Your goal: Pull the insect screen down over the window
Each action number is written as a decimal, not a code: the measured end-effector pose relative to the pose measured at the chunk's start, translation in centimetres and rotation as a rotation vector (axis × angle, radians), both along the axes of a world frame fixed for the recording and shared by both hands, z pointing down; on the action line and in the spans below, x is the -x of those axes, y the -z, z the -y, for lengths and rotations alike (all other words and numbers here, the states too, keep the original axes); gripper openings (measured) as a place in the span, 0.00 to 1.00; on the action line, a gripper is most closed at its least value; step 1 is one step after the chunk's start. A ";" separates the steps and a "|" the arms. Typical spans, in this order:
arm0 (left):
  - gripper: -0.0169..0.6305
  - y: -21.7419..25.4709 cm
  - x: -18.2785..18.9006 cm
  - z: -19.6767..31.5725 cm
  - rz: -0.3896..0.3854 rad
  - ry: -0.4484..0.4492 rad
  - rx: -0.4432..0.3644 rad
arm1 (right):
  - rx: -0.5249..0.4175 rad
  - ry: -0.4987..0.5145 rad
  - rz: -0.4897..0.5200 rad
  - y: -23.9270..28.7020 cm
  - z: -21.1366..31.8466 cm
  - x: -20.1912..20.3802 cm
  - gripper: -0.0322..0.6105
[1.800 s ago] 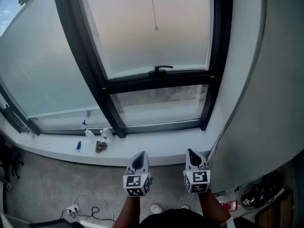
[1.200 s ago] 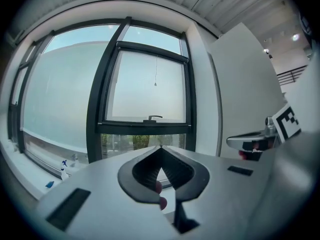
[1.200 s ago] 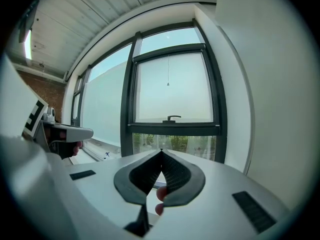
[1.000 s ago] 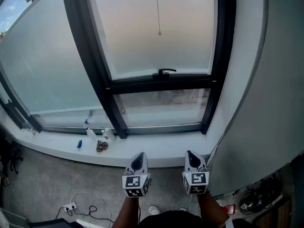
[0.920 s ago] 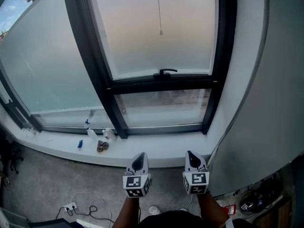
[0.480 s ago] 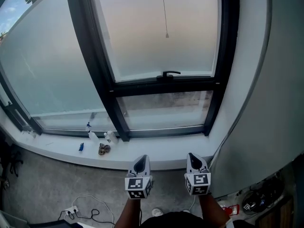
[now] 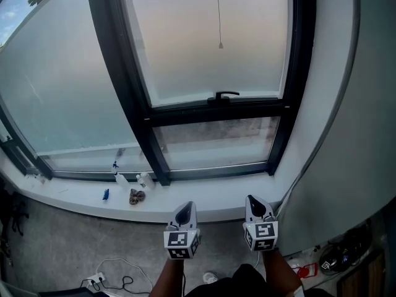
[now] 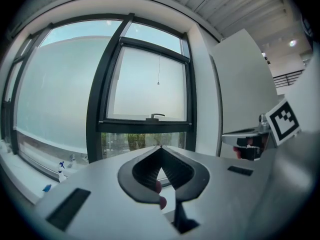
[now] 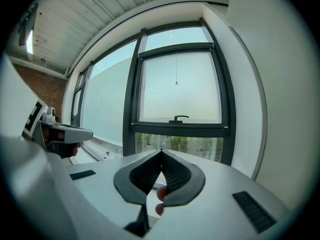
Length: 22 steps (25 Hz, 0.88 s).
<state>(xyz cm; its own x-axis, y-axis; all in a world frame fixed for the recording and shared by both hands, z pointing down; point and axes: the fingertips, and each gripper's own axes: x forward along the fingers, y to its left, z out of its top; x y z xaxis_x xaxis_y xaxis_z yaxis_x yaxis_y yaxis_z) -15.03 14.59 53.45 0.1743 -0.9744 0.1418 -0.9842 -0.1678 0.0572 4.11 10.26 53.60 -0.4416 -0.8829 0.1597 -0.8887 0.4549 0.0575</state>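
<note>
Pull cord (image 7: 219, 14) top cut by upper edge; small sill items (image 7: 135, 196) too small to identify.

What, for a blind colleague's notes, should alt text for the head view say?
Two shut, empty claws, left claw and right claw, point toward a dark-framed window. A thin pull cord hangs before its upper pane, above a handle; small bottles stand on the sill.
</note>
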 end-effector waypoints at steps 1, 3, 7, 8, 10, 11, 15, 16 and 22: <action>0.03 0.0 0.0 0.3 0.004 -0.005 -0.001 | -0.006 -0.001 0.001 0.2 0.4 0.3 0.05; 0.03 0.0 -0.1 0.9 0.007 -0.016 -0.002 | -0.007 -0.001 0.002 0.5 1.1 0.7 0.05; 0.03 0.9 0.1 3.0 0.025 -0.009 -0.007 | 0.002 0.004 -0.003 0.3 3.1 1.0 0.05; 0.03 0.8 0.2 3.6 0.024 -0.006 -0.005 | 0.005 0.004 -0.003 0.3 3.6 1.0 0.05; 0.03 0.1 0.3 4.8 0.020 -0.007 0.003 | 0.006 0.005 -0.004 0.3 4.7 0.9 0.05; 0.03 -0.2 0.3 5.5 0.018 -0.005 0.006 | 0.003 0.006 -0.005 0.4 5.3 0.8 0.05; 0.03 0.1 -0.3 8.4 0.023 -0.004 0.003 | -0.017 0.008 -0.054 0.1 7.4 0.9 0.05; 0.03 0.3 -0.5 9.3 0.026 -0.007 0.000 | -0.016 0.007 -0.062 -0.1 8.0 0.9 0.05; 0.03 1.4 -1.7 14.0 0.036 -0.007 -0.007 | -0.008 0.042 -0.038 -0.2 12.4 0.7 0.05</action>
<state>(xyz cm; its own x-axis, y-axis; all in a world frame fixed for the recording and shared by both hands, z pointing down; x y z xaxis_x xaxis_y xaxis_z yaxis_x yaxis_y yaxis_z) -13.35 0.57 52.10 0.1763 -0.9742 0.1412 -0.9843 -0.1752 0.0202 3.38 -2.14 53.77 -0.4718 -0.8652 0.1698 -0.8661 0.4908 0.0946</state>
